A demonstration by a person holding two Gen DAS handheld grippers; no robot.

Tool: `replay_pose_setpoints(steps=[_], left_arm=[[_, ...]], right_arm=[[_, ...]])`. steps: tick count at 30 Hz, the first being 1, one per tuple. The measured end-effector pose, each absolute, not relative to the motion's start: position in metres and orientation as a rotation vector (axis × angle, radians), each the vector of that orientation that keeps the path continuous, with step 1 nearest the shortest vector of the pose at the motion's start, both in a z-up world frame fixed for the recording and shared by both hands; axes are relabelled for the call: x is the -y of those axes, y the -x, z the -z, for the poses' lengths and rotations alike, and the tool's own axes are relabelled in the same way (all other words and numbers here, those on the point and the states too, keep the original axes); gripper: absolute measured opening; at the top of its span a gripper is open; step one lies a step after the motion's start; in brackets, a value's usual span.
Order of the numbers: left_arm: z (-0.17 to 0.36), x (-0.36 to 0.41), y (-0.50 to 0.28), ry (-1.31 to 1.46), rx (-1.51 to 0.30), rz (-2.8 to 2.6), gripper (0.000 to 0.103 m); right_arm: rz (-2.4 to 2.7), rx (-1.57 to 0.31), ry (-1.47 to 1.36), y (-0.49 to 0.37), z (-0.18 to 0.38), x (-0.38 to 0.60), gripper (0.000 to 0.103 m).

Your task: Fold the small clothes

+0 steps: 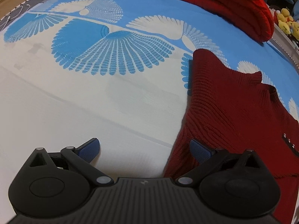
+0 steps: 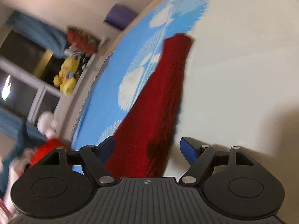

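Sweater flat on bedsheet, left gripper and right gripper both spread, empty.

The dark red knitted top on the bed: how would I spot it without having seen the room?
Find the bed sheet, blue and white with fan-shaped prints. The dark red knitted top lies flat on it, just ahead of both grippers. Unlike the brighter red garment heaped farther back, it is deep maroon and ribbed, with a raised collar.
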State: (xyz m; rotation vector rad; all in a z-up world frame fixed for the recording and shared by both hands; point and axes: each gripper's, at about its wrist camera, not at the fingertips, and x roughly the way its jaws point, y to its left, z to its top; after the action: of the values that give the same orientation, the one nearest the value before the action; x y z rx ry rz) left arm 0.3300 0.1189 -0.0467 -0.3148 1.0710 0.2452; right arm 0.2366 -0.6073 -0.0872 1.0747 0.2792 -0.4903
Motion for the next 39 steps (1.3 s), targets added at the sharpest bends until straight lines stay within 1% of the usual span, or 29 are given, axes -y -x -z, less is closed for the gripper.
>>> replay_pose_setpoints(steps=[1, 3, 4, 5, 6, 8, 12, 13, 16, 17, 20, 23, 24, 26, 27, 28, 29, 30, 31, 32, 33, 34, 36, 39], left_arm=[[0.048, -0.117, -0.331, 0.324, -1.075, -0.247, 0.103], [0.051, -0.114, -0.334, 0.344, -1.082, -0.244, 0.103], [0.051, -0.112, -0.334, 0.35, -1.082, -0.243, 0.103], [0.051, -0.11, -0.335, 0.347, -1.08, -0.243, 0.103], [0.049, -0.109, -0.334, 0.339, -1.075, -0.243, 0.103], [0.046, -0.111, -0.333, 0.34, -1.064, -0.244, 0.103], [0.038, -0.122, -0.331, 0.39, -1.057, -0.271, 0.103], [0.037, -0.125, -0.33, 0.404, -1.062, -0.279, 0.103], [0.031, -0.132, -0.327, 0.424, -1.065, -0.287, 0.103], [0.028, -0.135, -0.325, 0.424, -1.063, -0.287, 0.103], [0.021, -0.145, -0.32, 0.433, -1.052, -0.284, 0.103], [0.016, -0.156, -0.316, 0.443, -1.046, -0.294, 0.103], [0.015, -0.16, -0.315, 0.451, -1.044, -0.299, 0.103], [0.015, -0.165, -0.313, 0.463, -1.045, -0.305, 0.103], [0.017, -0.164, -0.314, 0.459, -1.051, -0.302, 0.103], [0.02, -0.163, -0.315, 0.451, -1.061, -0.296, 0.103], [0.022, -0.162, -0.315, 0.446, -1.071, -0.294, 0.103], [0.023, -0.162, -0.314, 0.449, -1.079, -0.289, 0.103], [0.023, -0.162, -0.314, 0.463, -1.083, -0.279, 0.103], [0.023, -0.162, -0.313, 0.475, -1.083, -0.267, 0.103], [0.022, -0.161, -0.312, 0.482, -1.081, -0.253, 0.103], [0.02, -0.161, -0.312, 0.485, -1.074, -0.241, 0.103], [0.016, -0.159, -0.311, 0.49, -1.056, -0.224, 0.103], [0.012, -0.157, -0.312, 0.528, -1.034, -0.198, 0.103]], right_arm=[[0.497, -0.274, -1.014, -0.243, 0.086, 0.604, 0.085], [0.526, -0.263, -0.937, -0.255, 0.084, 0.598, 0.086], [0.545, -0.243, -0.931, -0.257, 0.085, 0.596, 0.067], [0.563, -0.239, -0.937, -0.26, 0.086, 0.596, 0.034], [0.586, -0.25, -0.941, -0.26, 0.088, 0.598, 0.009], [0.695, -0.181, -0.935, -0.249, 0.08, 0.594, 0.01], [0.759, -0.178, -0.883, -0.244, 0.046, 0.589, 0.009], [0.78, -0.199, -0.866, -0.244, 0.042, 0.587, 0.009], [0.88, -0.34, -0.817, -0.251, 0.04, 0.578, 0.01], [0.888, -0.35, -0.774, -0.252, 0.035, 0.569, 0.01], [0.811, -0.298, -0.399, -0.264, -0.009, 0.503, 0.009], [0.562, -0.197, -0.079, -0.271, -0.057, 0.399, 0.01], [0.474, -0.177, 0.007, -0.27, -0.063, 0.365, 0.011], [0.215, -0.171, 0.259, -0.262, -0.06, 0.272, 0.013], [0.085, -0.199, 0.379, -0.255, -0.048, 0.233, 0.017], [-0.061, -0.251, 0.516, -0.245, -0.027, 0.191, 0.026], [-0.184, -0.312, 0.636, -0.234, -0.002, 0.157, 0.031], [-0.265, -0.363, 0.725, -0.222, 0.021, 0.135, 0.04], [-0.319, -0.397, 0.803, -0.213, 0.038, 0.122, 0.051], [-0.351, -0.415, 0.891, -0.201, 0.055, 0.113, 0.057], [-0.353, -0.422, 0.947, -0.193, 0.063, 0.112, 0.069], [-0.342, -0.424, 0.967, -0.189, 0.063, 0.115, 0.075], [-0.297, -0.442, 0.928, -0.187, 0.049, 0.125, 0.079], [-0.194, -0.492, 0.782, -0.193, 0.017, 0.154, 0.082]])
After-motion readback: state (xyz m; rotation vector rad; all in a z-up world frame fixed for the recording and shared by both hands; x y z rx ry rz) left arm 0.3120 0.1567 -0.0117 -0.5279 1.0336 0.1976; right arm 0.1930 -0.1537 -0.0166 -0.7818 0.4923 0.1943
